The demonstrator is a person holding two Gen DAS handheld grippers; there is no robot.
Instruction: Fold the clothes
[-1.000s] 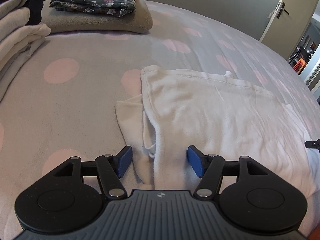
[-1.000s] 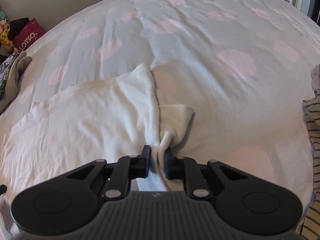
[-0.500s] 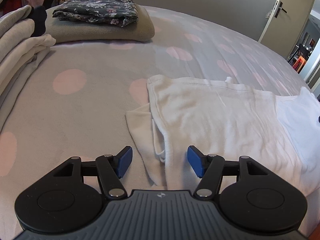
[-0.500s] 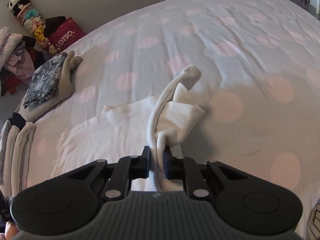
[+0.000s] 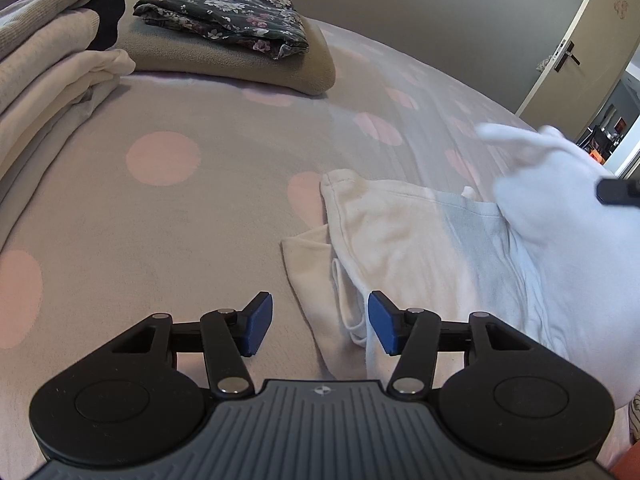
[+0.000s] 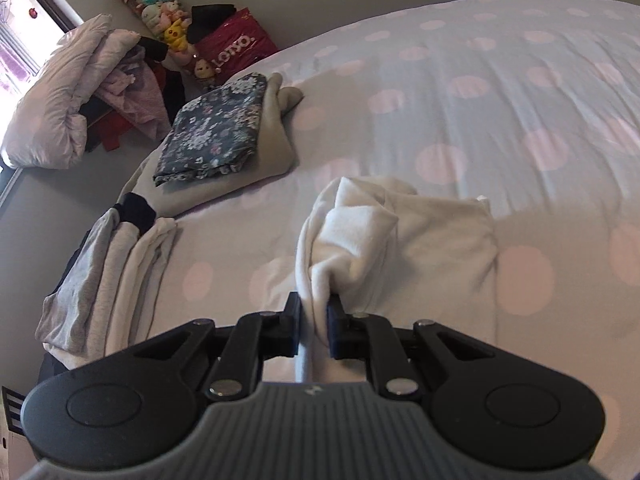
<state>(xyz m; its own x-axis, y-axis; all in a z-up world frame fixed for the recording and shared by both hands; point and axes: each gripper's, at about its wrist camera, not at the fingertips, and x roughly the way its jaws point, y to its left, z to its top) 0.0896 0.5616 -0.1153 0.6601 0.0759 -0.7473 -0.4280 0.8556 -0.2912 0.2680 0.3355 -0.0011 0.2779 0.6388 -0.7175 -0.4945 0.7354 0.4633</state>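
A white garment (image 5: pixel 404 240) lies on the spotted bedspread (image 5: pixel 160 208). My left gripper (image 5: pixel 320 322) is open and empty, low over the garment's near left edge, its blue pads either side of a loose fold. My right gripper (image 6: pixel 313 326) is shut on the white garment (image 6: pixel 352 236), holding its side lifted above the bed and carried over the flat part. In the left wrist view this raised part (image 5: pixel 560 216) shows blurred at the right, with the right gripper's tip (image 5: pixel 618 192) beside it.
A folded floral cloth (image 5: pixel 228 12) on a beige folded garment (image 5: pixel 240 60) sits at the far side of the bed. A stack of folded light clothes (image 5: pixel 44 64) lies at the left. Plush toys and a red bag (image 6: pixel 236 46) stand on the floor by the wall.
My right gripper has lifted its side of the white garment off the bed and carried it leftward over the rest. My left gripper has stayed open and drawn back slightly.
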